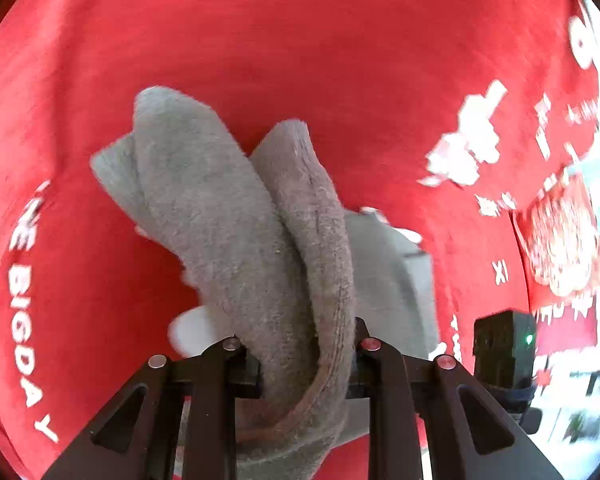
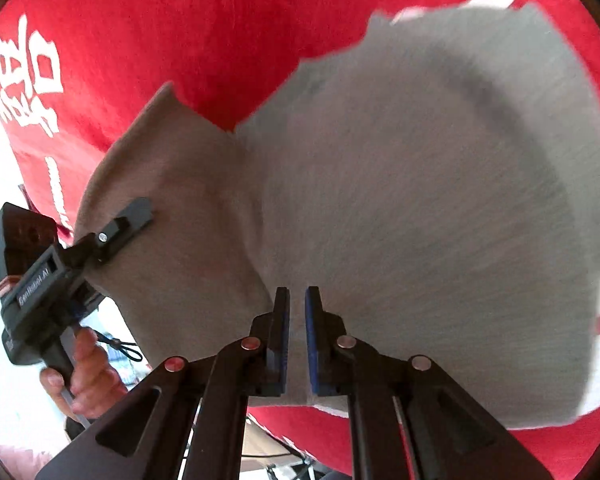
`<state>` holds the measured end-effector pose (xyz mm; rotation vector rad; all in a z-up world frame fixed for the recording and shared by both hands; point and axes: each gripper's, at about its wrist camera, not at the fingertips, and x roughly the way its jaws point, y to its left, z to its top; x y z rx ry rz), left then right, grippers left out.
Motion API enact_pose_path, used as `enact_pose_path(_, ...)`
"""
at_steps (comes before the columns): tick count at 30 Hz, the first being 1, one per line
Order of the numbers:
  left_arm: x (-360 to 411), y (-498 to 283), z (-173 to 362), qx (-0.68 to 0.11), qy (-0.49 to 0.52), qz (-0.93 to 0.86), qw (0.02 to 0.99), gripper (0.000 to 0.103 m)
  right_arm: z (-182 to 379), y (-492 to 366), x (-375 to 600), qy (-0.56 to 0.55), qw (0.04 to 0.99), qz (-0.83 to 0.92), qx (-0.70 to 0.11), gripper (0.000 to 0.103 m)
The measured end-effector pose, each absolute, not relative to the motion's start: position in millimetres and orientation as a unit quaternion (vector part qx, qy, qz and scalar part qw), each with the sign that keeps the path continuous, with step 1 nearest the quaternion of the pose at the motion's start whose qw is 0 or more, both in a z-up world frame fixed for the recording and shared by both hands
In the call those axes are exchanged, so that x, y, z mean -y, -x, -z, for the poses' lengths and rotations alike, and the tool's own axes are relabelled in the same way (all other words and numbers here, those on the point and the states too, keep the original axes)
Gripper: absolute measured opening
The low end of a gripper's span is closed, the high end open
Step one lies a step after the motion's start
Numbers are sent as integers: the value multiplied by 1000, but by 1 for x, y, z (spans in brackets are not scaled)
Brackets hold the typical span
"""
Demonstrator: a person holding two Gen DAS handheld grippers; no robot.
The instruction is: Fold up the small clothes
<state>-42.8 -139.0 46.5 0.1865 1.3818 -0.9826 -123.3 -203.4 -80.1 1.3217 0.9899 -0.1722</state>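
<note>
Left gripper (image 1: 300, 364) clamping grey garment (image 1: 236, 216), red cloth (image 1: 300, 40) beneath

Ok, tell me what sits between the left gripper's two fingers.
A bunched fold of the grey garment fills the gap in the left gripper, which is clamped on it; the left wrist view shows this. Behind it lies the red cloth.

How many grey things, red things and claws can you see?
Grey: 1, the garment
Red: 1, the cloth under it
Claws: 2, the left claw and the right claw, both shut on the garment
Total: 4
</note>
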Motion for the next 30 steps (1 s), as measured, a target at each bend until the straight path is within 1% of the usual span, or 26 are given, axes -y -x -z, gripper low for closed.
enact_pose_path(5,209,102,-38,-588,-155,475,637,25,89,159,235,-609,662,116,-422,10)
enact_pose_path(8,238,136,-18,-578,-204,480,627,26,103,177,244,-630,644,126,-414,11)
enact_pose_path(10,251,148,-6,-578,-223,478,623,32,111,185,246,-643,634,127,-411,11)
enact_pose_path(12,258,159,5,-577,-238,477,619,33,120,189,246,-652,624,130,-411,11)
enact_pose_path(15,252,166,4,-570,-246,483,618,33,129,192,245,-665,615,130,-403,11)
enact_pose_path(16,251,169,0,-561,-251,486,621,36,131,189,245,-670,613,129,-399,11)
enact_pose_path(17,251,172,-4,-551,-258,488,626,56,133,180,245,-672,612,130,-396,11)
enact_pose_path(18,250,174,-9,-542,-262,491,630,68,134,180,246,-675,610,128,-394,11)
enact_pose_path(19,248,176,-17,-526,-266,492,641,77,131,185,244,-677,610,126,-392,11)
enact_pose_path(21,242,176,-30,-499,-277,487,661,77,132,186,249,-687,606,127,-380,11)
enact_pose_path(24,230,164,-42,-498,-267,472,677,77,135,193,254,-719,594,119,-340,12)
enact_pose_path(25,221,155,-47,-501,-256,462,685,84,137,197,257,-733,587,115,-323,15)
enact_pose_path(26,215,147,-50,-502,-250,449,696,103,140,201,260,-747,581,109,-305,30)
enact_pose_path(27,208,139,-53,-499,-248,430,711,103,142,204,262,-758,574,105,-291,40)
enact_pose_path(28,199,130,-55,-494,-246,406,728,103,144,207,265,-767,570,99,-277,56)
enact_pose_path(29,194,122,-54,-499,-245,388,735,103,145,208,267,-777,566,88,-262,58)
enact_pose_path(30,186,112,-51,-507,-242,370,740,103,147,208,269,-786,560,77,-250,58)
